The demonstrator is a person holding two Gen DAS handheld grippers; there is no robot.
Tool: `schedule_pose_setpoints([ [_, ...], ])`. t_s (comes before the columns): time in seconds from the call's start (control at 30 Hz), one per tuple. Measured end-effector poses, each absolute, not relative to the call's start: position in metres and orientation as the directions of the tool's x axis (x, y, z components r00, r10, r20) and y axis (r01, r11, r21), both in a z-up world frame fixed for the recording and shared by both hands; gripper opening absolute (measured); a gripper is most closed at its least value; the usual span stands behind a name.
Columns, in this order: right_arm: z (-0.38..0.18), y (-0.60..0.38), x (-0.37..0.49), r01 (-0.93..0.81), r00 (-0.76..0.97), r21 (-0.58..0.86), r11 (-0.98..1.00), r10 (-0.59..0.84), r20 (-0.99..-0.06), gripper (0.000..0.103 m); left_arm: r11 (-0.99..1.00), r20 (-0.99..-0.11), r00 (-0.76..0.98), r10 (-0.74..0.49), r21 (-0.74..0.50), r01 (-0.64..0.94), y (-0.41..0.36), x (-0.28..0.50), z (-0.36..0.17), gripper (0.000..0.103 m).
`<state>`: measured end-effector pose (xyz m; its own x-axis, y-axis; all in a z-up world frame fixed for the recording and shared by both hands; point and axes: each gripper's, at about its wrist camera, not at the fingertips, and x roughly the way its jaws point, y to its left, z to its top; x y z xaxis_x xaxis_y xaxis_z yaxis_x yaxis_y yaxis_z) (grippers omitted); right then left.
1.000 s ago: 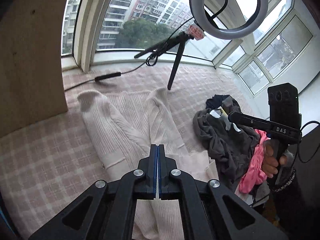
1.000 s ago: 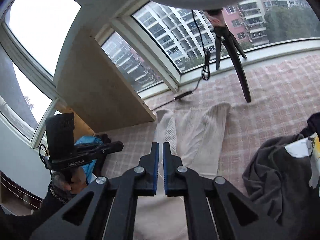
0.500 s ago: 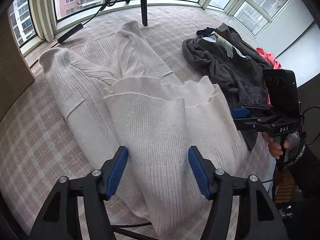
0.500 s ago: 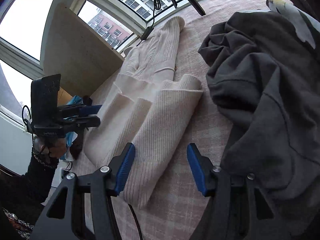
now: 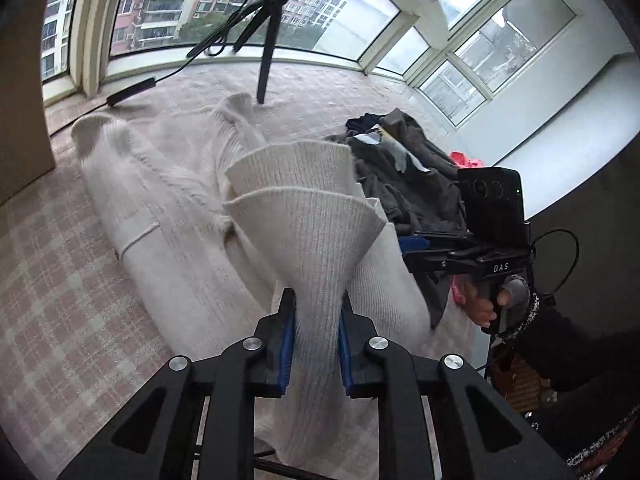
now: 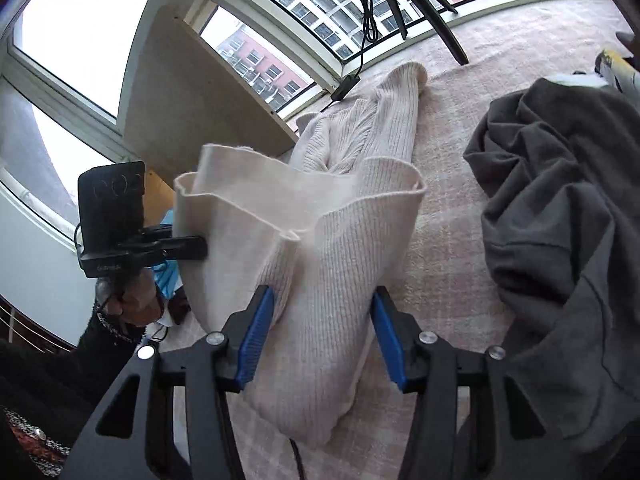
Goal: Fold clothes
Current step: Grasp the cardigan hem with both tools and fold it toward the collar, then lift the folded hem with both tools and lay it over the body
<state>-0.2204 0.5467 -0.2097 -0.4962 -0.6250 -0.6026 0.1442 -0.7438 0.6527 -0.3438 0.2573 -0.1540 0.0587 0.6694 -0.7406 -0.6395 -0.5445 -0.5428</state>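
A cream ribbed sweater point(image 5: 168, 216) lies on the pink checked cover point(image 5: 60, 300), its lower part doubled back over the body. My left gripper point(image 5: 316, 300) is closing, and its blue pads pinch a bunched, raised fold of the sweater. From the right wrist view, the left gripper point(image 6: 192, 248) reaches into the sweater point(image 6: 340, 240) from the left. My right gripper point(image 6: 322, 296) stands wide, with the folded knit between its fingers and not squeezed. The right gripper point(image 5: 412, 246) shows at the sweater's right edge in the left wrist view.
A crumpled grey garment pile point(image 6: 560, 200) lies right of the sweater, with a pink garment point(image 5: 462, 159) behind it. A black tripod leg point(image 5: 266, 64) stands on the cover near the windows. A wooden board point(image 6: 192, 92) leans at the left.
Both grippers were shut above the sweater, then opened and came down onto it. The left one has since closed on a fold and the fabric stands raised; the right one stays wide.
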Motion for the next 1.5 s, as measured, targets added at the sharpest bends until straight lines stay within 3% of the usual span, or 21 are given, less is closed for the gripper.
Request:
schedule_pose_setpoints([
  [0.1,-0.225,0.543,-0.238,0.129,-0.451,0.635,-0.762,-0.615,-0.647,0.051,-0.597,-0.765,0.124,0.632,-0.583,-0.551,0.255,-0.362,-0.195,0.02],
  [0.17,-0.232,0.539,-0.248,0.132,-0.436,0.619,-0.774,-0.606,-0.665,0.051,-0.603,-0.755,0.128,0.643,-0.603,-0.523,0.253,-0.367,-0.204,0.028],
  [0.23,-0.231,0.536,-0.251,0.151,-0.436,0.619,-0.771,-0.614,-0.658,0.05,-0.594,-0.745,0.119,0.656,-0.607,-0.527,0.253,-0.364,-0.199,0.02],
  [0.27,-0.225,0.536,-0.249,0.163,-0.445,0.606,-0.779,-0.606,-0.659,0.04,-0.585,-0.744,0.104,0.66,-0.595,-0.55,0.253,-0.359,-0.191,0.018],
  [0.3,-0.219,0.536,-0.248,0.174,-0.455,0.592,-0.787,-0.597,-0.66,0.022,-0.574,-0.738,0.091,0.668,-0.59,-0.569,0.253,-0.355,-0.183,0.017],
  [0.33,-0.21,0.537,-0.245,0.188,-0.47,0.593,-0.783,-0.602,-0.645,0.017,-0.557,-0.724,0.083,0.685,-0.594,-0.58,0.251,-0.353,-0.172,0.016],
  [0.53,-0.141,0.542,-0.264,0.299,-0.538,0.609,-0.735,-0.657,-0.528,0.015,-0.475,-0.611,0.016,0.791,-0.63,-0.615,0.235,-0.388,-0.113,0.016],
  [0.7,-0.129,0.551,-0.342,0.303,-0.571,0.608,-0.733,-0.651,-0.5,0.015,-0.438,-0.529,0.004,0.848,-0.706,-0.556,0.226,-0.46,-0.121,0.016],
  [0.83,-0.168,0.561,-0.403,0.237,-0.541,0.645,-0.727,-0.65,-0.534,0.015,-0.512,-0.585,-0.002,0.811,-0.708,-0.487,0.228,-0.51,-0.176,0.017],
  [0.93,-0.213,0.555,-0.438,0.141,-0.482,0.562,-0.815,-0.552,-0.68,0.015,-0.574,-0.643,0.046,0.765,-0.712,-0.405,0.23,-0.531,-0.222,0.021],
  [1.0,-0.225,0.557,-0.443,0.115,-0.463,0.572,-0.812,-0.553,-0.693,0.016,-0.574,-0.636,0.033,0.771,-0.716,-0.397,0.227,-0.53,-0.218,0.022],
  [1.07,-0.222,0.559,-0.439,0.112,-0.476,0.568,-0.815,-0.546,-0.689,0.017,-0.585,-0.642,0.013,0.767,-0.707,-0.398,0.225,-0.528,-0.212,0.033],
  [1.23,-0.199,0.557,-0.423,0.108,-0.516,0.488,-0.866,-0.469,-0.717,0.021,-0.678,-0.742,-0.131,0.658,-0.507,-0.533,0.231,-0.506,-0.164,0.05],
  [1.3,-0.192,0.554,-0.418,0.119,-0.522,0.474,-0.872,-0.461,-0.718,0.043,-0.709,-0.765,-0.172,0.62,-0.454,-0.539,0.235,-0.503,-0.156,0.055],
  [1.43,-0.202,0.556,-0.433,0.005,-0.497,0.441,-0.897,-0.385,-0.777,0.049,-0.76,-0.808,-0.175,0.562,-0.422,-0.494,0.246,-0.514,-0.163,0.062],
  [1.5,-0.213,0.561,-0.44,-0.034,-0.476,0.489,-0.871,-0.416,-0.775,0.059,-0.774,-0.827,-0.151,0.541,-0.42,-0.473,0.25,-0.524,-0.174,0.063],
])
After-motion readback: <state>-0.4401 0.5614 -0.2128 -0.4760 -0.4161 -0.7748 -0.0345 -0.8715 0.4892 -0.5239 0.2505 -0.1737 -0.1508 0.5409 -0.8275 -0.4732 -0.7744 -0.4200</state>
